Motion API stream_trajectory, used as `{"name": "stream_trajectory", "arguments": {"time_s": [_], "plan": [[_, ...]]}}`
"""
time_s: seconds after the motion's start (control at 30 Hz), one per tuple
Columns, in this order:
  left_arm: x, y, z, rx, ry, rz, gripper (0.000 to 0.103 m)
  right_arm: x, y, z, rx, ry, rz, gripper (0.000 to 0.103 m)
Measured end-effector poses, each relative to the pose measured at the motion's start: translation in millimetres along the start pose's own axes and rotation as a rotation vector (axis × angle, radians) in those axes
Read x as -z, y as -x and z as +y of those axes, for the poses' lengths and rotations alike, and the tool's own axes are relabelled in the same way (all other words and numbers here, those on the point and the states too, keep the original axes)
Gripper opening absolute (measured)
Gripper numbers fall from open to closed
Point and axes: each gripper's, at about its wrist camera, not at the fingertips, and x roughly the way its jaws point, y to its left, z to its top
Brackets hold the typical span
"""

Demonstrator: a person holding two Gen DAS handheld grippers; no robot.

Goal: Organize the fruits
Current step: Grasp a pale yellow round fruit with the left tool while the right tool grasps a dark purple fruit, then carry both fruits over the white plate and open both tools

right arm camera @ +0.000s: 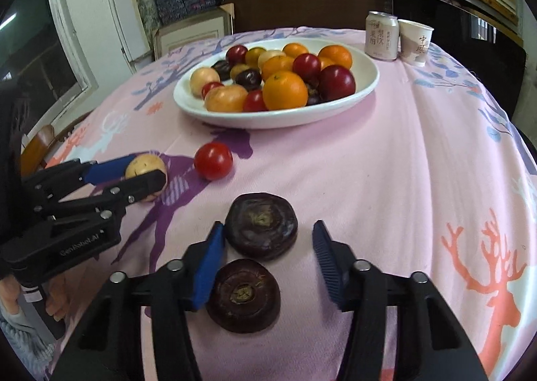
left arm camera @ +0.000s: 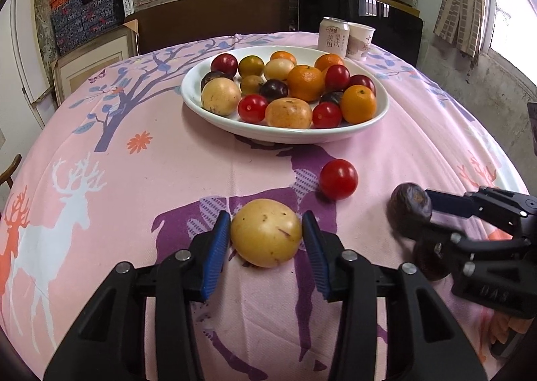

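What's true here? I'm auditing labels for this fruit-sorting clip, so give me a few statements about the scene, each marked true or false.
1. The left gripper has a yellow fruit between its pads. True.
2. Every fruit is already on the white plate. False: the yellow fruit, a red fruit and two dark fruits lie on the tablecloth.
3. One dark fruit sits between the fingers of the right gripper, and another dark fruit lies closer to the camera. True.
4. The can and paper cup stand between the plate and the grippers. False: they stand beyond the plate, on the far side.
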Motion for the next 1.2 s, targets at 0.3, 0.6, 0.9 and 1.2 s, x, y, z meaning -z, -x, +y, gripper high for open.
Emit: {"name": "stream_trajectory", "arguments": {"time_s": [0.3,0.6,0.9,1.2], "plan": [[-1.8,17.2,-1.3,-0.003,-0.002,-0.074,0.043,-6.3,17.3,-14.0,-0.016,-0.059,-0.092,0.043],[-23.4,27.8,19.0,-0.009,0.057,-0.103,0.043,-17.9,39.5,-34.4,-0.032,-0.143,-0.19,0.043],[-100.1,11.8,27.2,-0.021,0.068,-0.143,0.043,-100.0,42.1,-37.9,-0.032,-0.124,-0.233,0.043],[-145.9,-51.7,23.3,-0.021,0.056,-0.1,0.043,-170.0,-29.2,-30.2,0.005,-0.092,-0.164,0.044]]}}
